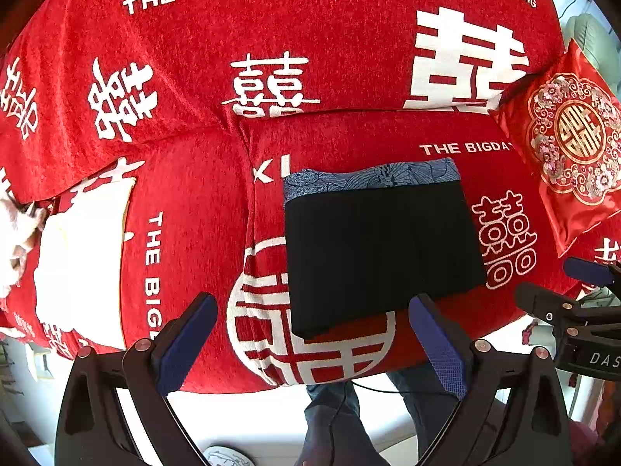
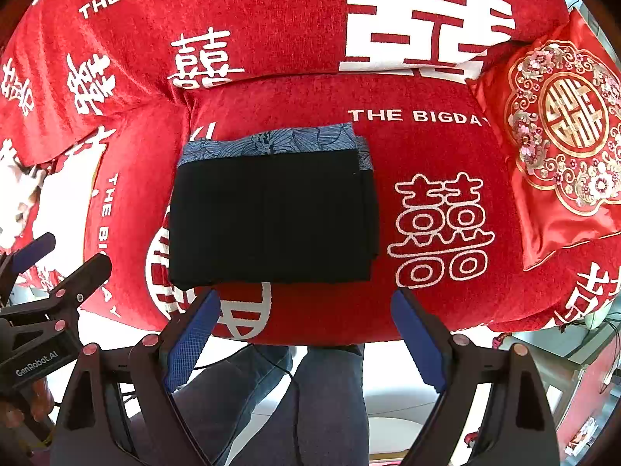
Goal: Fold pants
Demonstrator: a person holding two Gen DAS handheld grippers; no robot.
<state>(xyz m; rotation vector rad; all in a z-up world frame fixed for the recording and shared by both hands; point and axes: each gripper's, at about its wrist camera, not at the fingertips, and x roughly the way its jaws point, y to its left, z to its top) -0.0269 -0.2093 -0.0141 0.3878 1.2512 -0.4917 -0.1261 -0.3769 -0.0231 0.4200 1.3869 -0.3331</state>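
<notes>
So here's where we're at: the pants (image 2: pixel 271 217) are lying folded into a neat dark rectangle on the seat cushion of the red sofa (image 2: pixel 407 303), the one covered in white double-happiness characters and "THE BIGDAY" lettering. Under the far edge of the pants there's a blue patterned cloth (image 2: pixel 279 141) peeking out as a strip, and it shows a bit along the right side too.

Our right tool (image 2: pixel 306 330) hangs just over the near edge of the cushion, pointing down, with both blue pads spread wide and nothing between them. The pants sit just beyond its fingertips, apart from them, roughly centred on the gap.

Our left tool (image 1: pixel 312 330) is also spread wide and holding nothing. From its camera the near corner of the pants (image 1: pixel 380 252) lies between the two pads, but we can't see either pad touching the fabric.

Off to the right, a shiny red embroidered cushion (image 2: pixel 562 147) leans against the sofa back, well apart from the pants. Below the sofa edge we can see legs in blue jeans (image 2: pixel 322 400), plus a thin black cable running across them.
</notes>
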